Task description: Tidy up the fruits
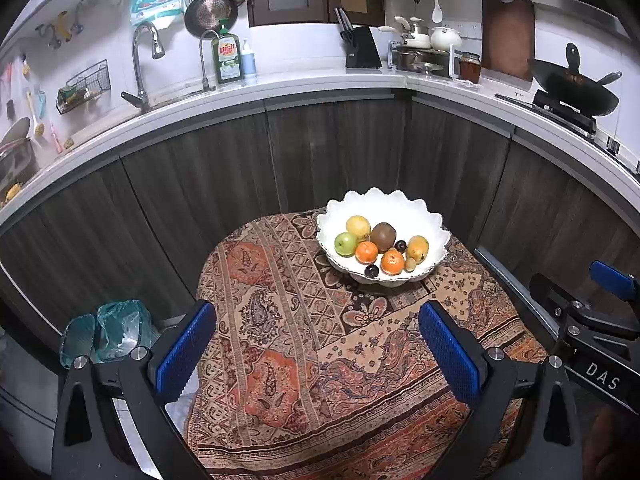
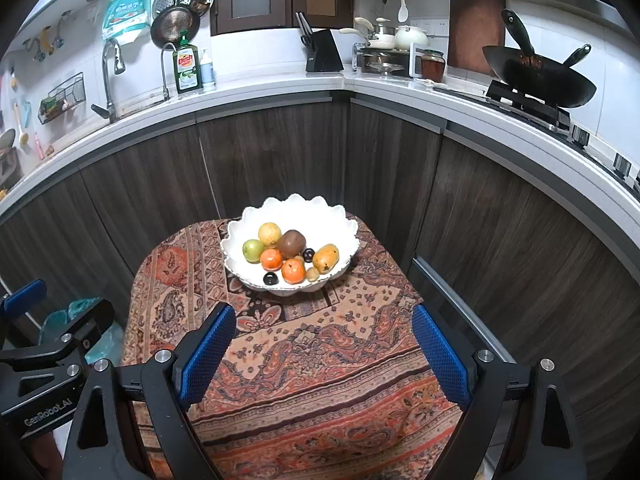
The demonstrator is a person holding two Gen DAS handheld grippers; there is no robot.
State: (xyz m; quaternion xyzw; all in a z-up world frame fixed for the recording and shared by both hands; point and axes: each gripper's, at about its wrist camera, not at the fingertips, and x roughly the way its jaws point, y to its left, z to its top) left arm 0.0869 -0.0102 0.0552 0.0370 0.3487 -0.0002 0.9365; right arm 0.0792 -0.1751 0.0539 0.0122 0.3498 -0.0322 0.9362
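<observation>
White scalloped bowl sits at the far end of the bench, on the paisley cloth. All the fruit is in it: yellow lemon, green apple, brown kiwi, two oranges side by side, a mango on the right, two dark plums, one small tan fruit.

Left gripper: jaws wide, nothing between them, only cloth below. Bowl is ahead and to the right of the gap, well apart from the pads.

Right gripper: jaws wide, empty as well. Bowl is ahead and a bit left of centre, also well apart.

Left wrist view picks up the right gripper's body at the right edge, plus a teal-lined bin on the floor left of the bench. Right wrist view shows the left gripper at its left edge and more of the wok on the stove.
</observation>
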